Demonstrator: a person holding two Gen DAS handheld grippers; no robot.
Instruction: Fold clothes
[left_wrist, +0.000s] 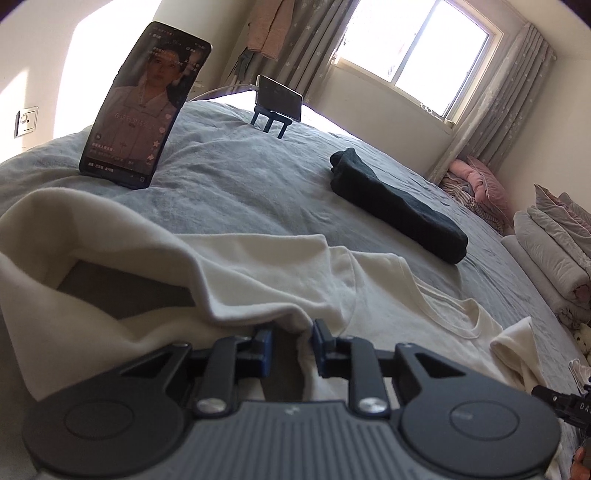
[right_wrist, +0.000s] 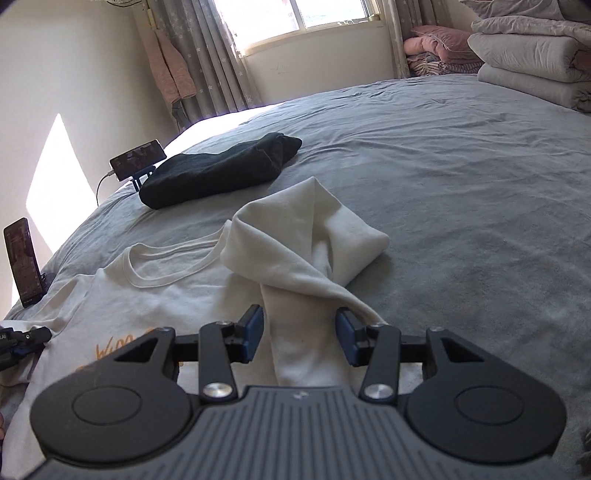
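A cream T-shirt (left_wrist: 258, 273) lies spread on the grey bed (left_wrist: 229, 177), its round collar (right_wrist: 166, 273) and an orange print (right_wrist: 110, 350) facing up. My left gripper (left_wrist: 293, 332) is shut on a raised fold at the shirt's edge, and the cloth bunches between its blue pads. The shirt's sleeve (right_wrist: 306, 240) is folded over toward the body. My right gripper (right_wrist: 300, 332) stands open with the sleeve cloth lying between its fingers, and the pads do not press on it.
A folded dark garment (right_wrist: 221, 170) lies farther up the bed. One phone (left_wrist: 144, 107) stands propped near the shirt, another phone (left_wrist: 279, 94) on a small stand behind. Folded quilts (right_wrist: 528, 55) and pink bedding (right_wrist: 436, 40) are stacked near the window.
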